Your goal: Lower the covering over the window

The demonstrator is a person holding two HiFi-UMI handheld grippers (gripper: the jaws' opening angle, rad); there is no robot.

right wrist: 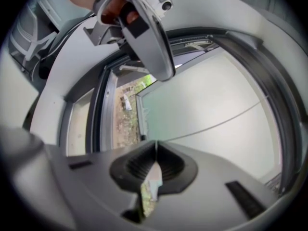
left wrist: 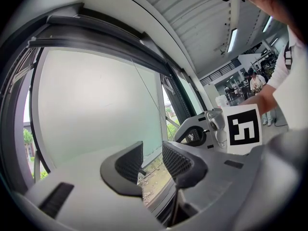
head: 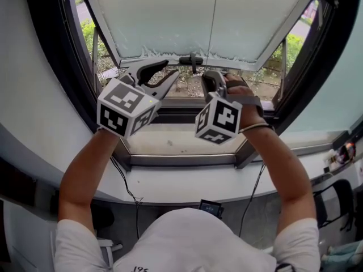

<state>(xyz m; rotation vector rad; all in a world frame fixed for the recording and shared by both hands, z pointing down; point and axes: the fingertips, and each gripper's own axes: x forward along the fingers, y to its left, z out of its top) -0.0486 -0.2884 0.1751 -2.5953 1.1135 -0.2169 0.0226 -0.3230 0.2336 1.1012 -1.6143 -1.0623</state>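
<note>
A pale translucent roller blind (head: 164, 16) covers most of the window, and its lower edge (head: 159, 54) hangs a little above the sill. A thin cord (head: 213, 16) runs down the blind's face to my right gripper (head: 207, 77). In the right gripper view that gripper (right wrist: 156, 150) is shut, with the cord (right wrist: 226, 117) leading into its closed jaws. My left gripper (head: 172, 76) is held just to its left, level with the blind's lower edge. It stands open (left wrist: 151, 160) with nothing between its fingers, and the blind (left wrist: 96, 105) is beyond it.
A dark window frame (head: 51, 50) surrounds the opening. Under the blind, bare ground and plants (head: 187, 86) show outside. A pale sill (head: 181, 140) lies below the grippers, and a cable (head: 127, 188) hangs under it. Several people (left wrist: 252, 83) stand far back in the room.
</note>
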